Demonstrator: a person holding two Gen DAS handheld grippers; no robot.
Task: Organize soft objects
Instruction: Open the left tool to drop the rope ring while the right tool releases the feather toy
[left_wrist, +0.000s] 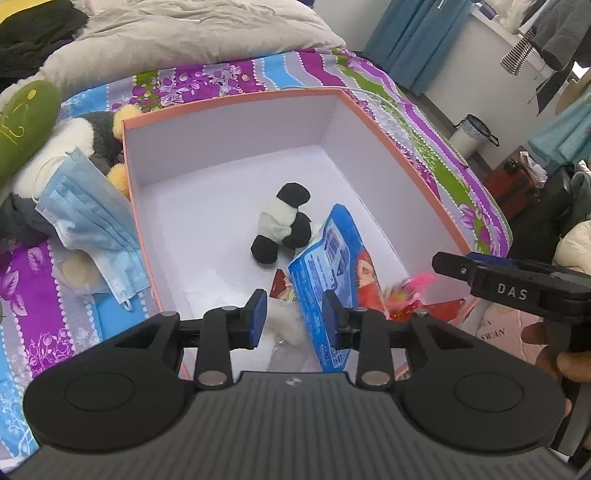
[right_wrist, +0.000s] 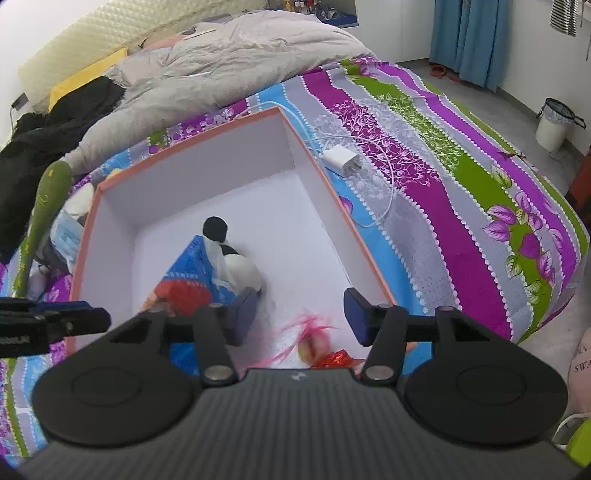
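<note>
I have both claws poised over the open pink-rimmed cardboard box with white inside walls (left_wrist: 236, 125), which sits on the striped floral bedspread (right_wrist: 461, 206). Inside it lies a small black-and-white panda plush (left_wrist: 284, 221), partly covered from my right camera by a flat blue printed plastic packet (left_wrist: 328, 266) that leans against it. At the near edge a pink-haired doll (right_wrist: 314, 343) is cut off by my right gripper's body, so I see only its head and a bit of red foil. A white fluffy thing under the packet is too hidden to name.

My left gripper (left_wrist: 295, 317) stands apart; the packet's near end lies between its blue pads, and I cannot tell if the right pad touches it. My right gripper (right_wrist: 301, 314) is spread wide above the doll, holding nothing.

Left of the box, a pale blue pleated face mask (left_wrist: 88, 221) drapes over a grey-and-white plush with yellow feet (left_wrist: 92, 136). To the right lies a white charger plug with cable (right_wrist: 341, 160).
</note>
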